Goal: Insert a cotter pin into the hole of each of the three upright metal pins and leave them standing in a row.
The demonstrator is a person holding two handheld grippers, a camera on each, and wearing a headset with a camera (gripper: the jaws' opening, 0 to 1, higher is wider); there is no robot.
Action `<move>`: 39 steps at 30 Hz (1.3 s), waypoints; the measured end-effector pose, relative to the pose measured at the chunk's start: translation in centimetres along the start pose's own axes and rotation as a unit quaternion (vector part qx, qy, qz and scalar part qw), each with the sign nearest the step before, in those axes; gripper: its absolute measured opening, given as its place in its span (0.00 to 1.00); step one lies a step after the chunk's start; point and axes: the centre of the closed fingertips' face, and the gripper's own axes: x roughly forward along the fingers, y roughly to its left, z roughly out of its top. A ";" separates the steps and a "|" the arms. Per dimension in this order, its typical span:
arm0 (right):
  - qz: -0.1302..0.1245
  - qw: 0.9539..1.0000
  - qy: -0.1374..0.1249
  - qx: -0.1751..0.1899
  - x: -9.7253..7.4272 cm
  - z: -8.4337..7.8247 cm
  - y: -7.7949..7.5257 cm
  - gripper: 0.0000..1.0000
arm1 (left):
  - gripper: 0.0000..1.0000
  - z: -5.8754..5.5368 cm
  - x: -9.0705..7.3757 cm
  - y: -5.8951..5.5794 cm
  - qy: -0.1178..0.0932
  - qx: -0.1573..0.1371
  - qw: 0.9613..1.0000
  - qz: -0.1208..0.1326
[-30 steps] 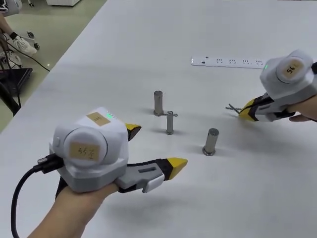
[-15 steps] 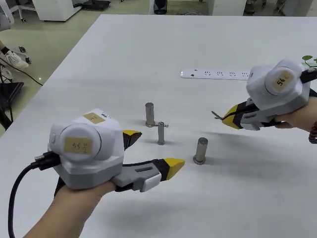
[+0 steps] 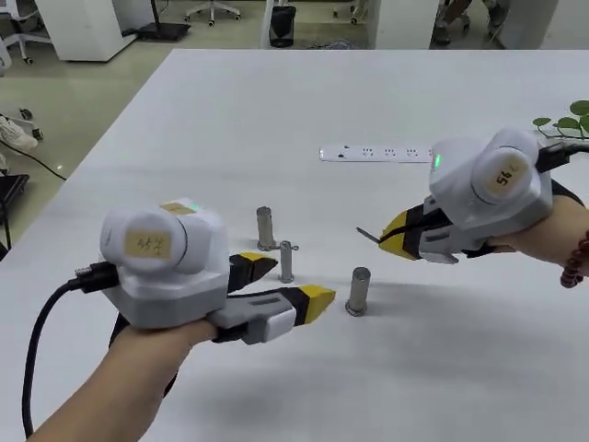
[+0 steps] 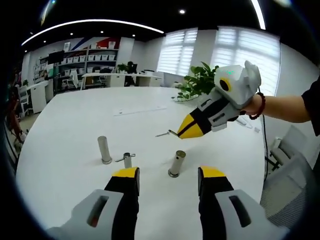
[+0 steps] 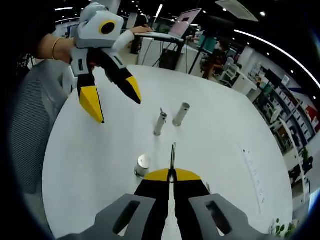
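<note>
My R gripper (image 3: pixel 394 238) clamps cotter pin (image 3: pixel 368 235), axis along jaws, tip near & above metal pin (image 3: pixel 358 291) nearest front edge of tabletop (image 3: pixel 276 110); L gripper (image 3: pixel 294 279) jaws apart.

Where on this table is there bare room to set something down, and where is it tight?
Bare: the table beyond the power strip to the far edge, and the near stretch right of the left gripper. Crowded: the three metal pins, hemmed between the left gripper and the cotter pin in the right gripper.
</note>
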 end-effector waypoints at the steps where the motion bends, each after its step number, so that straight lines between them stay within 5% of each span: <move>1: 0.003 1.000 -0.001 -0.006 -0.1 0.3 0.5 0.00 | 0.42 0.0 0.1 0.0 0.002 -0.004 1.000 -0.001; 18: 0.013 0.996 -0.020 -0.090 -0.4 3.0 3.1 0.00 | 0.27 0.3 1.4 -0.7 -0.002 -0.078 0.996 -0.030; 30: 0.020 0.991 -0.027 -0.132 -0.4 4.0 4.7 0.00 | 0.17 1.1 1.8 -1.5 -0.018 -0.142 0.988 -0.052; 39: 0.018 0.989 -0.030 -0.141 -0.6 4.4 5.0 0.00 | 0.05 1.2 1.8 -2.0 -0.023 -0.150 0.986 -0.064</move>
